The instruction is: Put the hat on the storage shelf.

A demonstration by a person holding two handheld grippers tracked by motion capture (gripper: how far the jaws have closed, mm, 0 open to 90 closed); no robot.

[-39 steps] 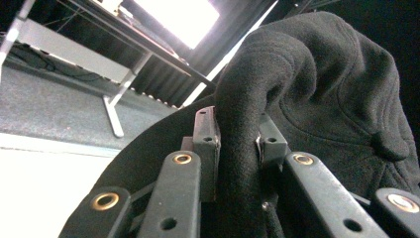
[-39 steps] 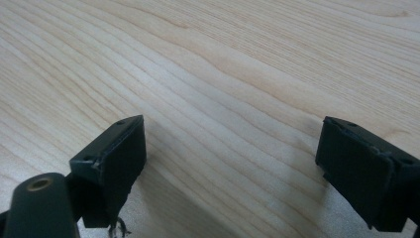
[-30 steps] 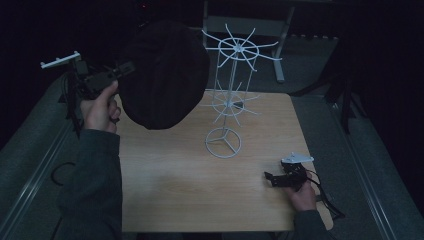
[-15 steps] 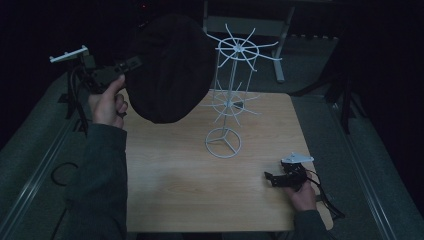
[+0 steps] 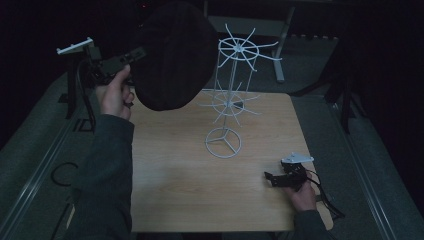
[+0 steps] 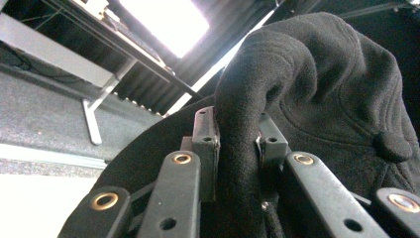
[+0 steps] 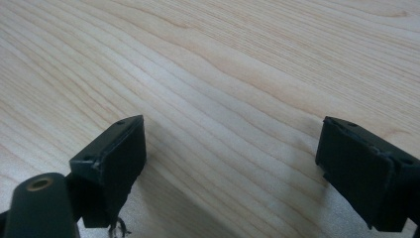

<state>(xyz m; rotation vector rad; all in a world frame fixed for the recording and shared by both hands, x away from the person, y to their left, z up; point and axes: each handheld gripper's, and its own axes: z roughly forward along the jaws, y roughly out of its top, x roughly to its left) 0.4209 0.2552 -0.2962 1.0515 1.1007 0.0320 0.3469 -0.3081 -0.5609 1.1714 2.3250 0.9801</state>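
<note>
I have the black felt cap lifted off the table, up beside the top ring of the white wire spinner rack, presumably to hang it there. My left gripper pinches a fold of its fabric tight. My right gripper rests wide open and empty on the pale wooden tabletop.

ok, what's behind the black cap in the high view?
The black cap, pinched by the left gripper, hangs raised beside the white wire rack. Behind it the room is dark; the cap covers whatever stands there and the table's far left corner.
</note>
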